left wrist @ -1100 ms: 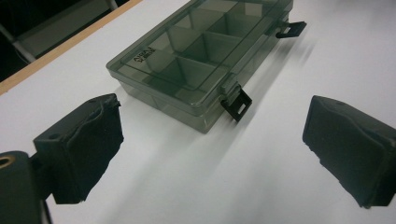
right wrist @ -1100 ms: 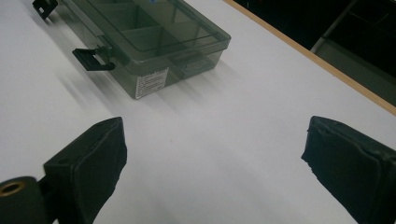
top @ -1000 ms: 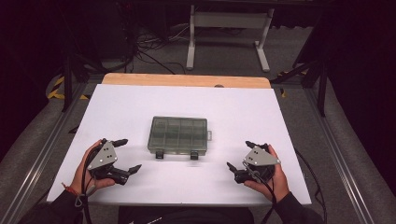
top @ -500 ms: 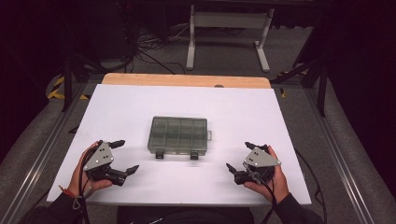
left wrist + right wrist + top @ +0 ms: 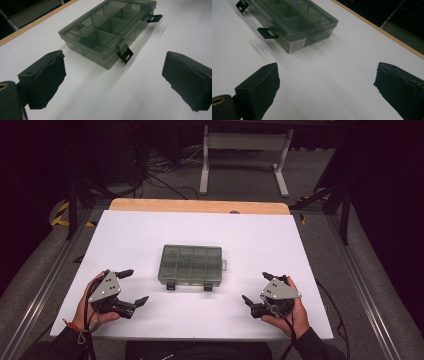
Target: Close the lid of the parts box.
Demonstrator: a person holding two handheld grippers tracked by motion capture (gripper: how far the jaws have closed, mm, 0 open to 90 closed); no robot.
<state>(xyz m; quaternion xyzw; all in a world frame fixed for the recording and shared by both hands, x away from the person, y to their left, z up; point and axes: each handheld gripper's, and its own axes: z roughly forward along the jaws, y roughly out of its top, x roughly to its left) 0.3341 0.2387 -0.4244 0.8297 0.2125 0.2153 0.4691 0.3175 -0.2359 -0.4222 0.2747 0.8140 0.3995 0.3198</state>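
One white table [image 5: 150,240], one smoky plastic box [image 5: 191,264] near its center, lid down, approx. midway between one left gripper [image 5: 131,288] and one right gripper [image 5: 254,290] by the near edge, both well apart from it. Both sets of jaws spread wide, holding nothing. The box looks light, stiff, slick and prob. empty; best held by its short ends. Two black latches [image 5: 126,55] on the near side hang flipped open, so the lid may lift.

Smoky clear glossy plastic box [image 5: 107,27] with black plastic latches [image 5: 125,55] on a smooth matt white table [image 5: 125,240] with a bare wood edge [image 5: 200,206].
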